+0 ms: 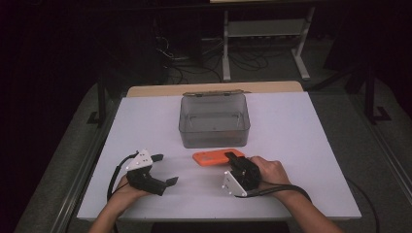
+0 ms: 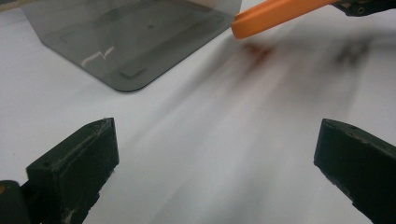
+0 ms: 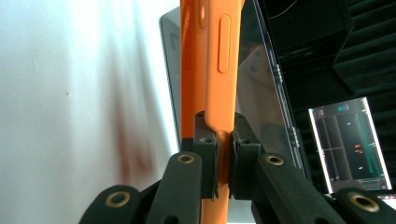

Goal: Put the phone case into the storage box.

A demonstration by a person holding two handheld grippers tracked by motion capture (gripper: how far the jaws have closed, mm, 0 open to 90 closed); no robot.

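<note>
My right gripper (image 1: 234, 160) is clamped on the near end of the orange phone case (image 1: 212, 158), both jaws pinching its thin edge, as the right gripper view shows with the case (image 3: 212, 70) standing straight up between them. The case sits just in front of the smoky plastic box (image 1: 214, 121), close to its near wall but apart from it, and seems slightly lifted off the white table (image 1: 301, 145). To do this well, I judge I should keep the pinch firm, since the hold is only at one end and the far end could sag or swing, then raise it high enough to clear the box rim before carrying it over the opening. My right hand is rolled onto its side, knuckles toward the box. My left gripper (image 1: 163, 170) rests low at the left, jaws wide apart around nothing, pointing toward the case.
</note>
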